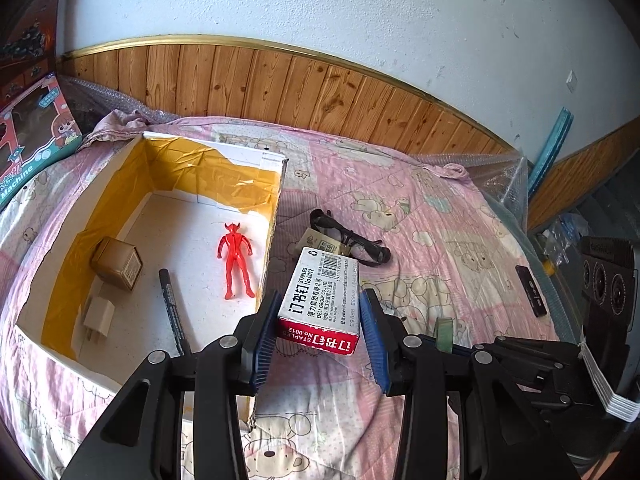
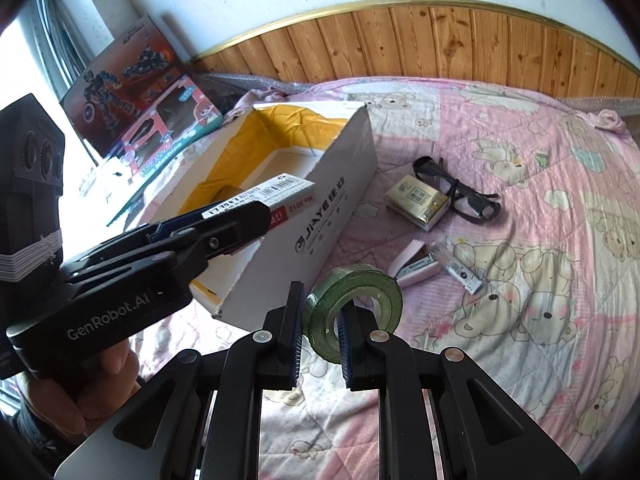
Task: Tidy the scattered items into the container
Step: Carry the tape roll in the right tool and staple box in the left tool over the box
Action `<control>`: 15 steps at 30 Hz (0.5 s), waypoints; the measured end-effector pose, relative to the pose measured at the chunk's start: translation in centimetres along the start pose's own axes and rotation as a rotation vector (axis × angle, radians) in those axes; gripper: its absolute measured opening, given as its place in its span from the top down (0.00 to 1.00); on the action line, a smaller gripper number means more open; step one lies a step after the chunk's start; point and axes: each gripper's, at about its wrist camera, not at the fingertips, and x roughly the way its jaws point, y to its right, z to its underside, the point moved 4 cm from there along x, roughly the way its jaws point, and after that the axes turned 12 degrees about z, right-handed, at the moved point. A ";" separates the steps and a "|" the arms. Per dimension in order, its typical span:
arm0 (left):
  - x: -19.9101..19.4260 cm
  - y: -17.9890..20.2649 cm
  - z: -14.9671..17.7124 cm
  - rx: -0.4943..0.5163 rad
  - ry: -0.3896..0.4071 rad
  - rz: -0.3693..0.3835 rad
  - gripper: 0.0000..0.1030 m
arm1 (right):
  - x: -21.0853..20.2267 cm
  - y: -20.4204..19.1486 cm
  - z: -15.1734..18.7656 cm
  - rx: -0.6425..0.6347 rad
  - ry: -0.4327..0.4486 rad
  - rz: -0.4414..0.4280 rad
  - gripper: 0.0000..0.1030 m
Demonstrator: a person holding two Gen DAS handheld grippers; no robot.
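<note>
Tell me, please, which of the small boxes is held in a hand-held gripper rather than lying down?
The white staples box with the red end: the left hand-held gripper clamps it, while the brown box sits inside the container.

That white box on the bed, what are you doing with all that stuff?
A person is tidying with two hand-held grippers. The left gripper holds a staples box beside the white box; the right gripper grips a green tape roll. A red figure and marker are already inside. Glasses lie on the quilt.

R tool (image 2: 320,340) grips green tape roll (image 2: 356,312).
</note>
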 end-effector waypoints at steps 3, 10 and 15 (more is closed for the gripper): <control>-0.2 -0.5 -0.3 -0.027 0.008 0.001 0.60 | -0.5 -1.0 -0.8 -0.011 0.018 -0.010 0.84; -1.3 -2.0 -1.0 -0.096 0.046 -0.018 0.60 | -1.2 -2.5 -2.4 -0.052 0.039 -0.002 0.84; -2.6 -3.2 -1.8 -0.143 0.078 -0.009 0.60 | -1.4 -2.9 -3.4 -0.072 0.052 0.012 0.84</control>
